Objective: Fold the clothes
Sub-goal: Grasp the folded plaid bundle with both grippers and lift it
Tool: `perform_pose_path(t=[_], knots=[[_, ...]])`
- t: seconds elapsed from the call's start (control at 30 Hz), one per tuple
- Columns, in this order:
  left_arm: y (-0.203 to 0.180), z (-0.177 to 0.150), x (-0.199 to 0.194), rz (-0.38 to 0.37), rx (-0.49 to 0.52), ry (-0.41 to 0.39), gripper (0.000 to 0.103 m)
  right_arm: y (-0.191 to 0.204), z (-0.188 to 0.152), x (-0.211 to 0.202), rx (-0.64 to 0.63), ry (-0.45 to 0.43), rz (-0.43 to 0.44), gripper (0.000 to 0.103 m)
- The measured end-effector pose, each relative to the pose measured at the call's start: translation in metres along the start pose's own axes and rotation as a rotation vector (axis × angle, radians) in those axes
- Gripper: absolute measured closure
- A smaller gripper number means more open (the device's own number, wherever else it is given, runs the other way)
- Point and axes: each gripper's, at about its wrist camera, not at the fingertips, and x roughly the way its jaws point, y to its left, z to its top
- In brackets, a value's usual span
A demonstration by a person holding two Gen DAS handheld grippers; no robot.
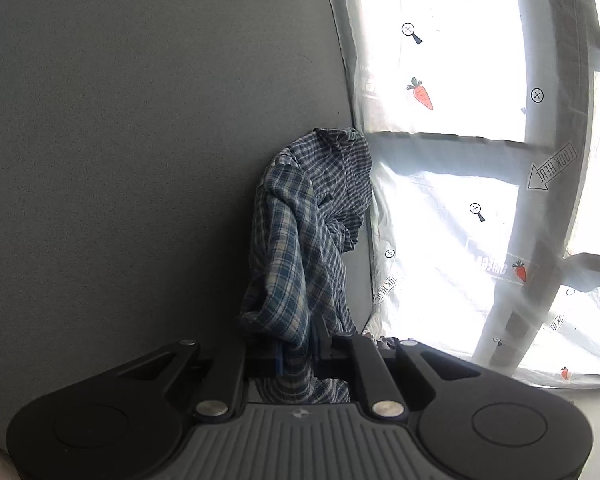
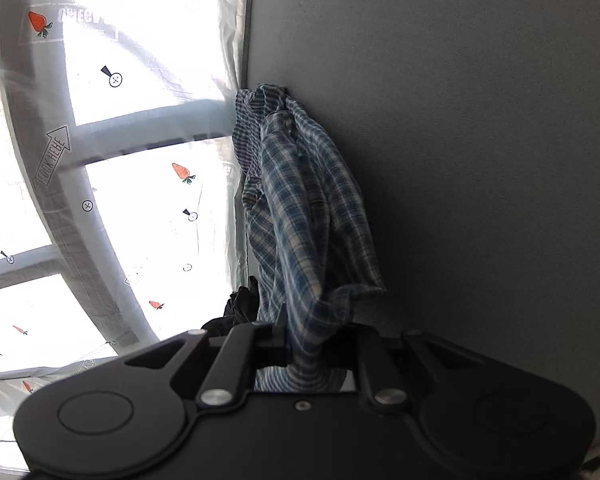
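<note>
The left claw (image 1: 300, 350) was clenched on a bunch of the plaid shirt (image 1: 304, 232), and the right claw (image 2: 312, 346) gripped another bunch of it. The shirt hung stretched between them, in front of a grey wall (image 1: 140, 140) and a carrot-print curtain (image 1: 440, 80). Light and limp, it would sag and bunch; collar or shoulder seams looked like better holds. Its sleeves and hem were lost in folds, and a dark bundle (image 2: 240, 308) beside the right claw was unclear.

Bare gray surface (image 1: 140, 160) lies open on one side of the shirt (image 1: 300, 232); the curtain (image 1: 440, 200) crowds the other.
</note>
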Motion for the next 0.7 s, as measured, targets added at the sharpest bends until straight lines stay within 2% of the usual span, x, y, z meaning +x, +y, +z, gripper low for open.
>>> perform_pose_path(t=[0.07,0.23,0.4,0.6,0.7], knots=[[-0.002,-0.012,-0.014,-0.027,-0.044,0.026,0.091,-0.003,-0.012,-0.023,0.049,0.007,0.009,0.092],[-0.02,-0.034,-0.035,0.0,0.031,0.044,0.09,-0.008,-0.033,-0.054,0.122,0.015,-0.005,0.092],[0.004,-0.025,-0.026,0.022,-0.105,0.047,0.091,-0.016,-0.026,-0.041,0.197,0.01,-0.02,0.091],[0.015,-0.007,-0.018,-0.035,-0.255,0.034,0.091,-0.003,-0.015,-0.024,0.209,0.038,0.003,0.09],[0.006,0.003,-0.01,-0.053,-0.263,0.028,0.091,0.005,-0.005,-0.014,0.228,0.043,0.026,0.089]])
